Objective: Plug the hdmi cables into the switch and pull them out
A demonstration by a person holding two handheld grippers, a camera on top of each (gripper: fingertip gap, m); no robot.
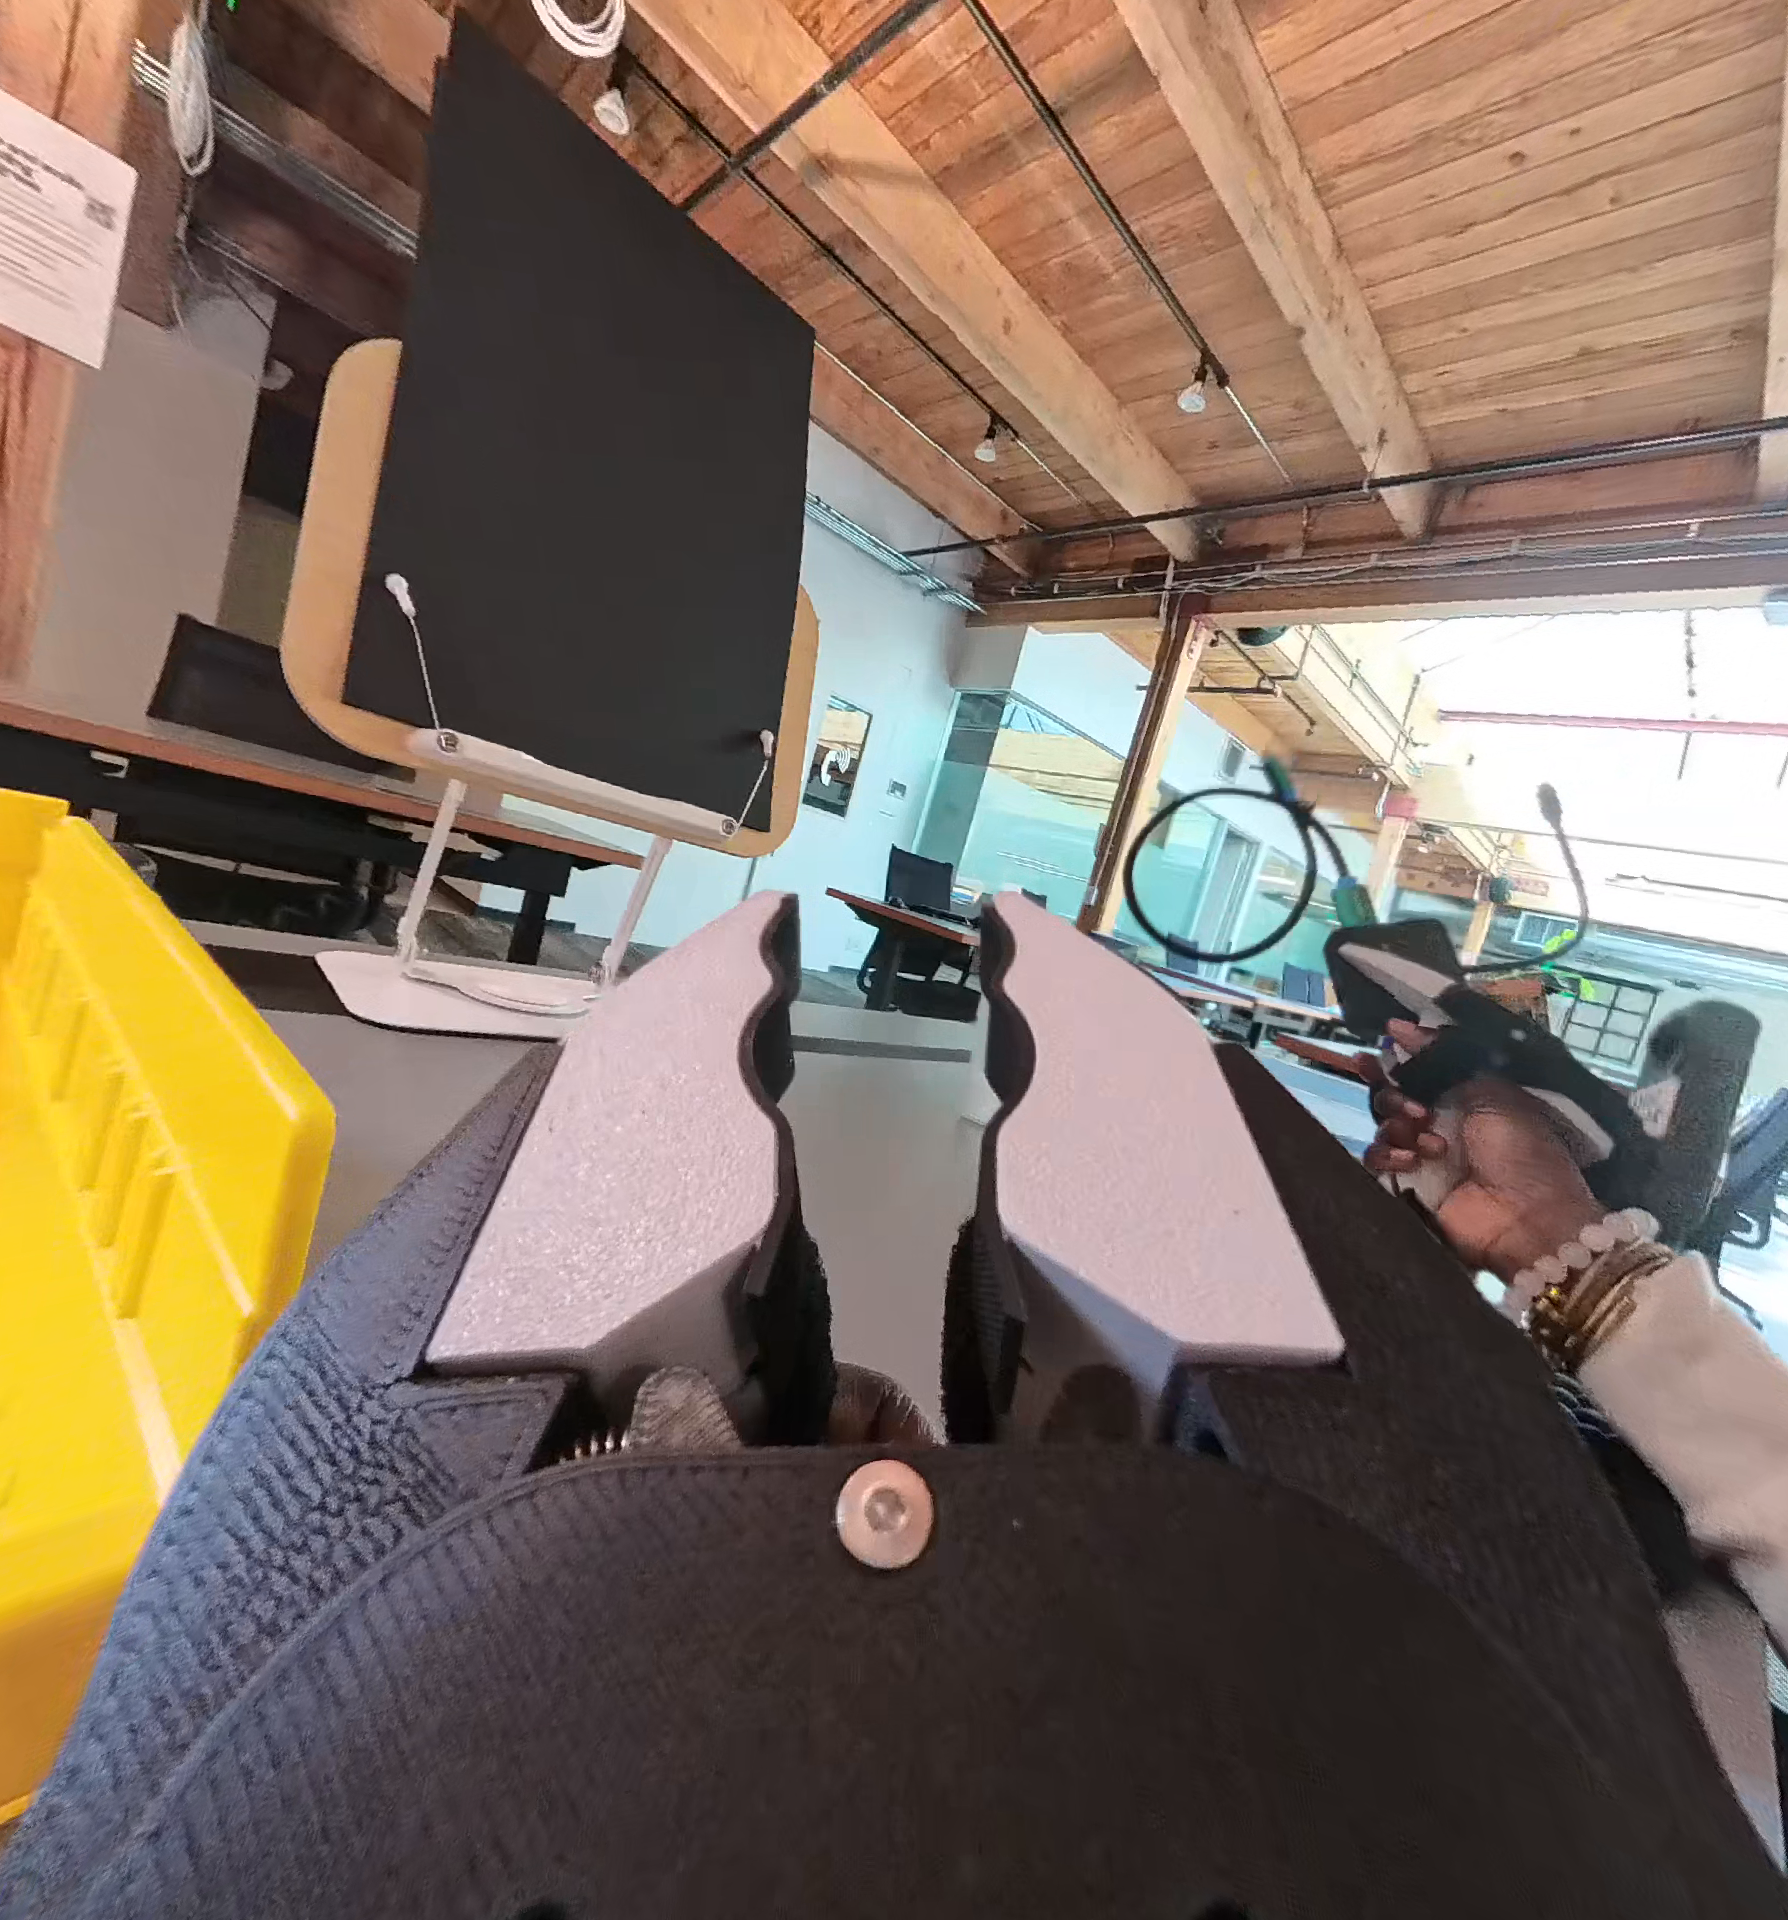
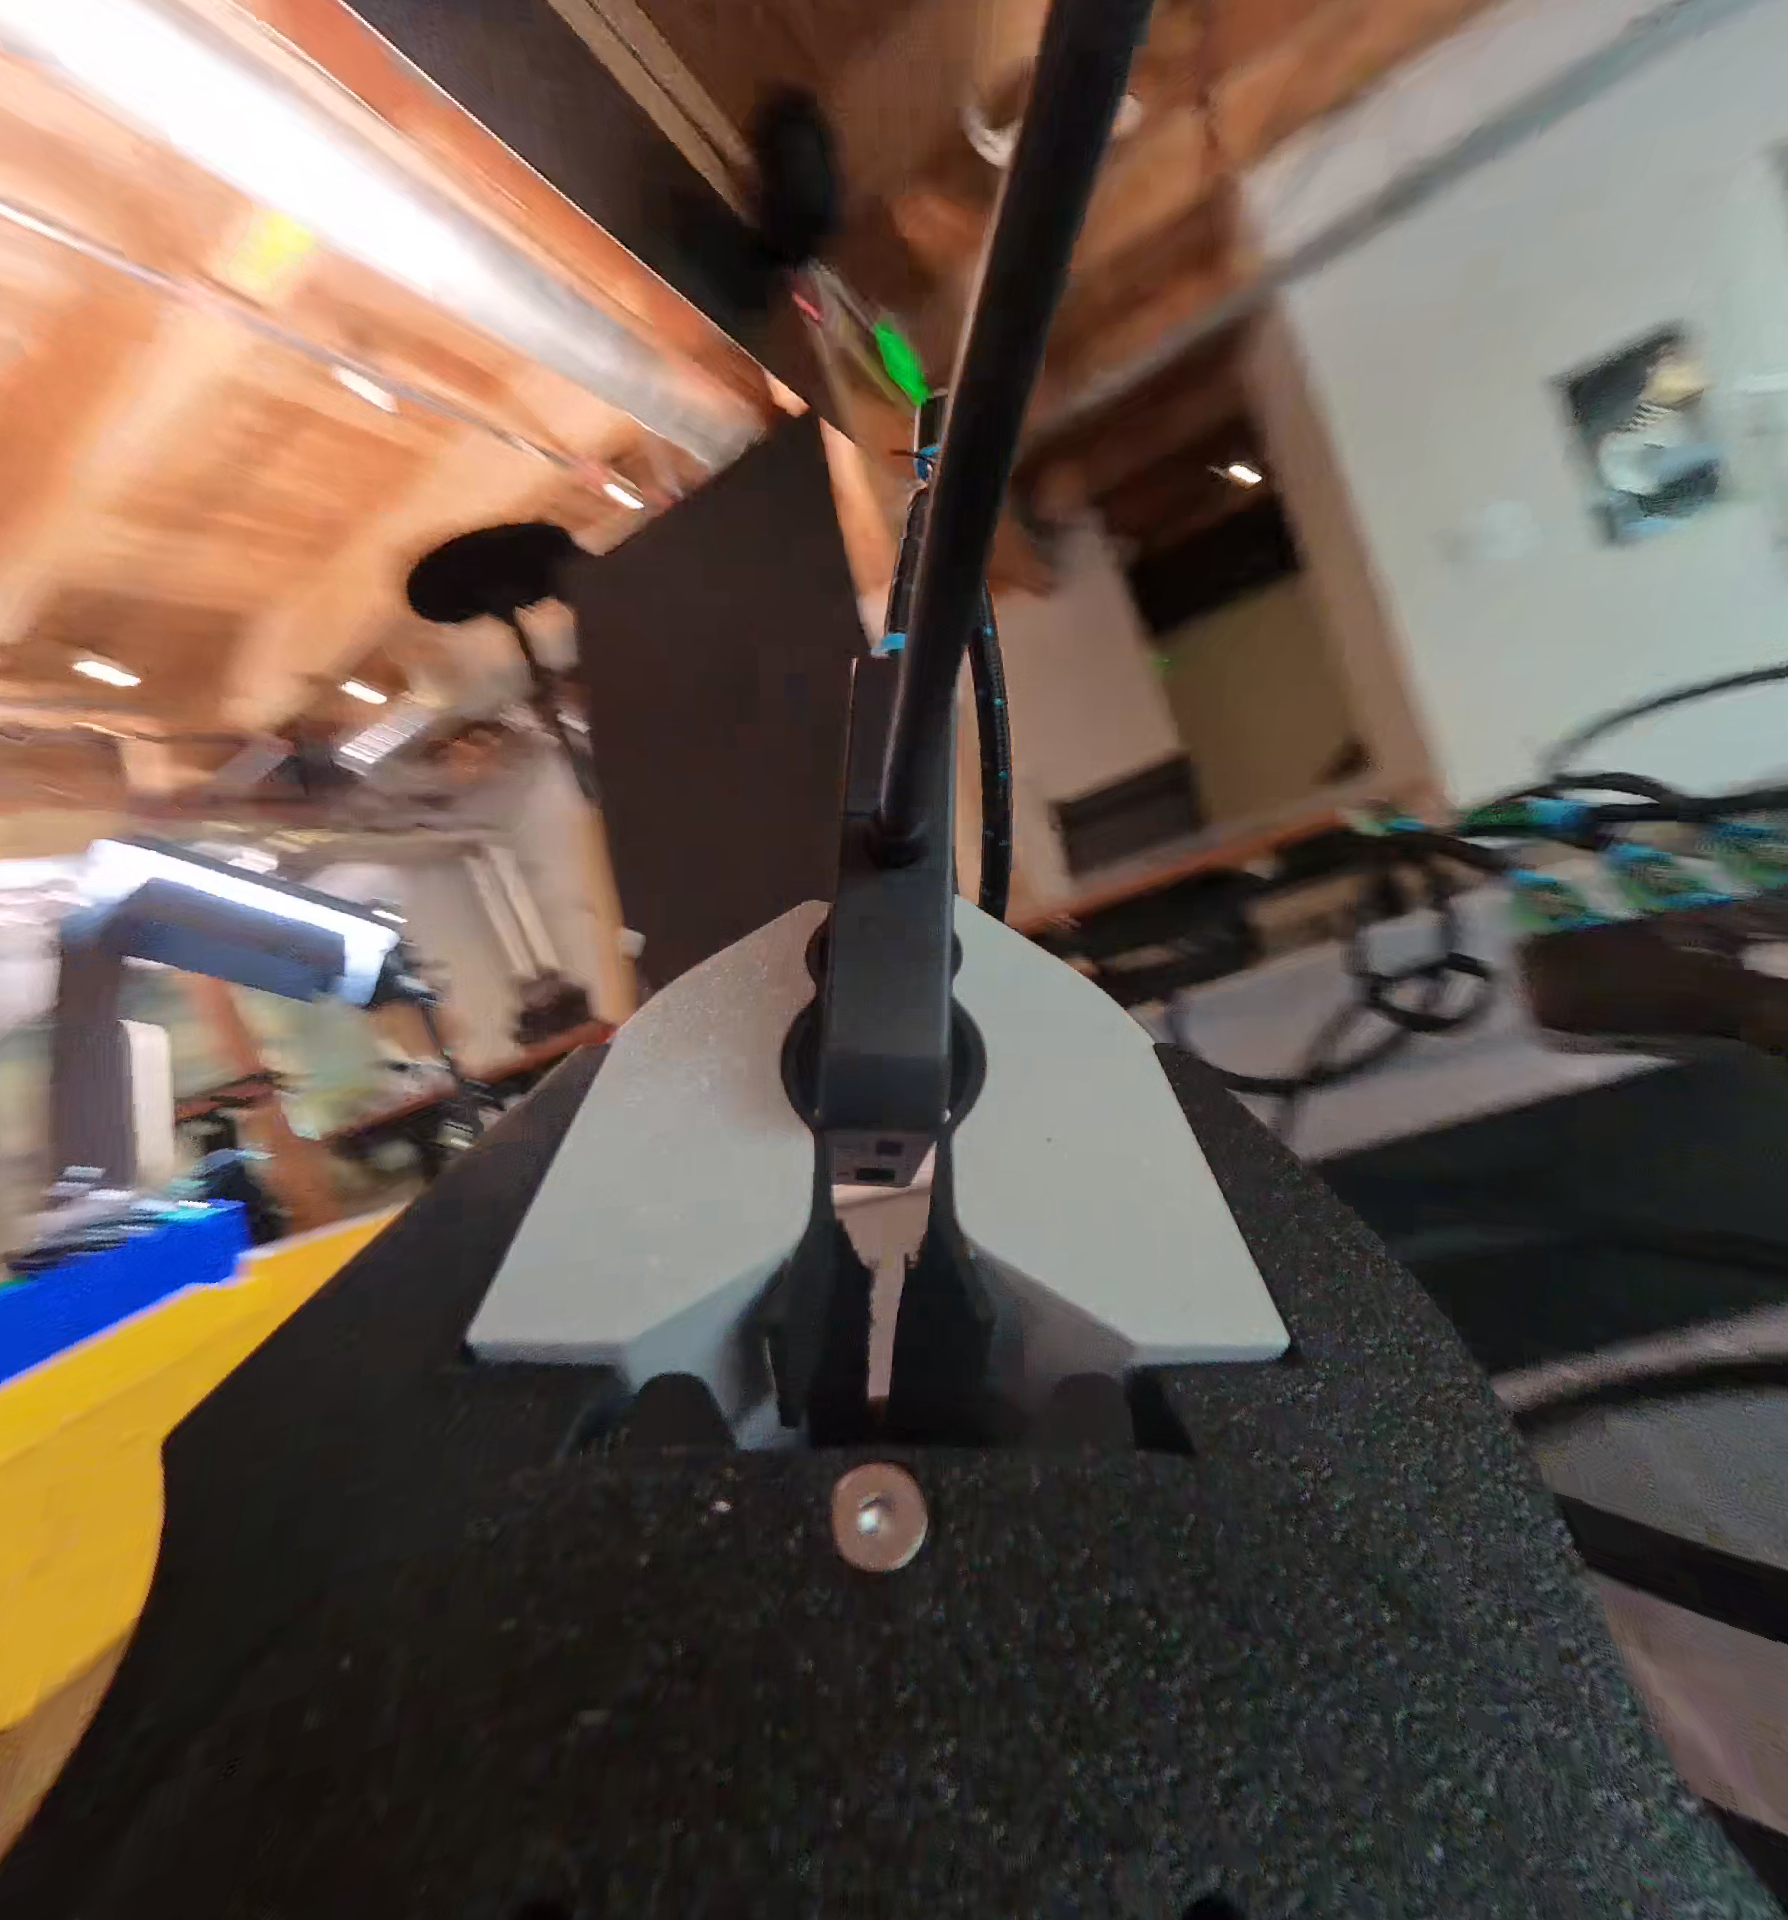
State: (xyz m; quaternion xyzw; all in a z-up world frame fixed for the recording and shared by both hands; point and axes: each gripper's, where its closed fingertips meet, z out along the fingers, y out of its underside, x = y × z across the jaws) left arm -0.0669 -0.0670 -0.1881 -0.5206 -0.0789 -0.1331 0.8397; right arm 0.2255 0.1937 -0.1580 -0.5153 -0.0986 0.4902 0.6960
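The right gripper (image 2: 885, 1023) pinches a black HDMI plug (image 2: 885, 1013) between its two grey fingers (image 2: 703, 1143); the plug sits lengthwise in the gap, its metal end pointing back toward the camera and lying between the finger roots, its moulded body squeezed in the rounded notch; from the far end of the plug a thick black cable (image 2: 1015, 364) rises up and out past the top edge. A second, thinner braided cable (image 2: 994, 727) with blue flecks curves just behind it. Off to the right, blurred, a heap of dark cables (image 2: 1596, 831) with blue and green marks lies on a table (image 2: 1492, 1049); the switch cannot be made out there.

The left gripper (image 1: 888, 920) holds nothing; its grey fingers (image 1: 651, 1132) stand spread with a clear gap between them, tilted up over a grey tabletop (image 1: 391, 1070). A yellow bin (image 1: 90, 1195) stands just to its left; ahead, a black board (image 1: 599, 436) leans on a white stand (image 1: 516, 873). Farther right, a hand (image 1: 1492, 1174) raises the other gripper, a black cable loop (image 1: 1222, 873) arching above it.
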